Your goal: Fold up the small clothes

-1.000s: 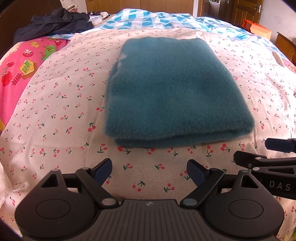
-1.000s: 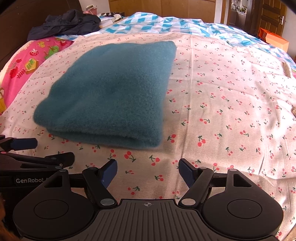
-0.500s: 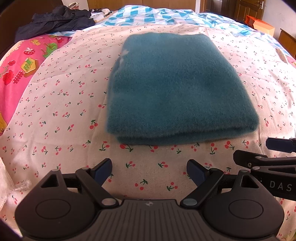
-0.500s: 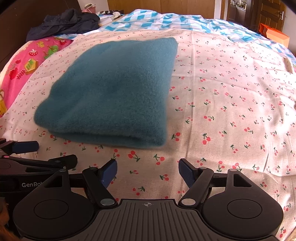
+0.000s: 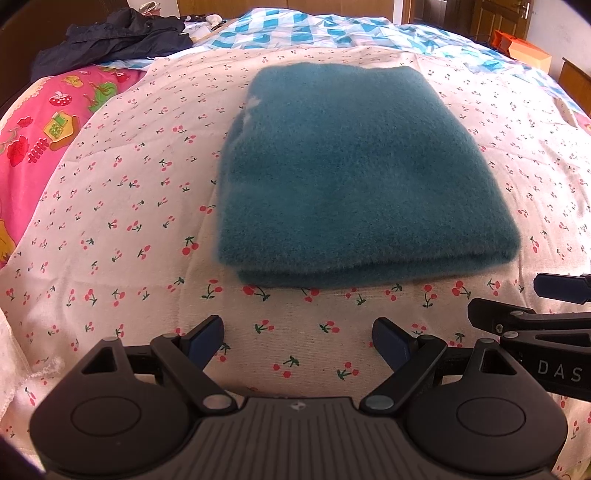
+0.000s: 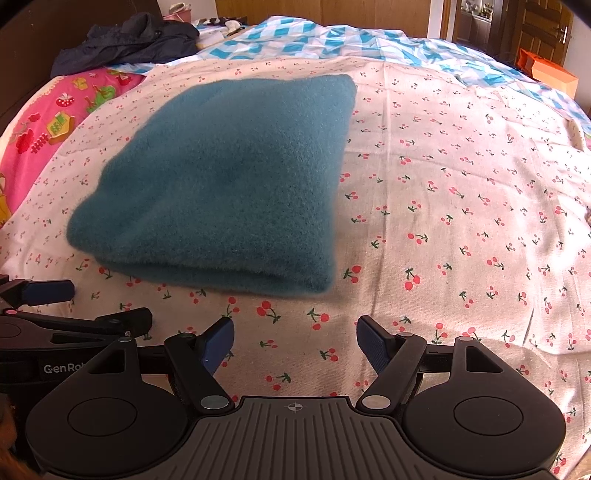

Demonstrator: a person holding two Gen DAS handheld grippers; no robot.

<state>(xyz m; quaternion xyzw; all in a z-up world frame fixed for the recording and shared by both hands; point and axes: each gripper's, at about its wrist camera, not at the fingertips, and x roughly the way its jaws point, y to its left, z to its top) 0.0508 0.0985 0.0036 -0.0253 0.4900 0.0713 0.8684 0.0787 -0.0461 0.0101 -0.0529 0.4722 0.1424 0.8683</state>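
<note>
A teal fleece garment (image 5: 354,177) lies folded into a thick, roughly square stack on a bed covered by a cream sheet printed with small red cherries (image 5: 110,229); in the left wrist view it sits near the middle of the bed, just beyond the grippers, with its layered edge facing them; nothing touches it.

The left gripper (image 5: 297,341) hangs above bare sheet just short of that edge; its jaws stand wide apart with only sheet between them. The right gripper (image 6: 295,345) is close beside it, aimed past the stack's near right corner; its jaws are also apart and empty. Each gripper shows at the edge of the other's view.

Farther back lie a pink cartoon-print cover (image 5: 40,140), a blue and white checked quilt (image 5: 314,29), and a dark jacket (image 5: 118,40) in a heap near the head of the bed.

The fold looks finished, or close to it; the risk from here lies in any further handling. The fleece is thick and springy, so a pinch that catches only the top layer could peel the stack open; a pinch that goes too deep could grab the cherry sheet as well and drag it up with the garment; the two grippers are close enough to knock together if both reach inward at once.
</note>
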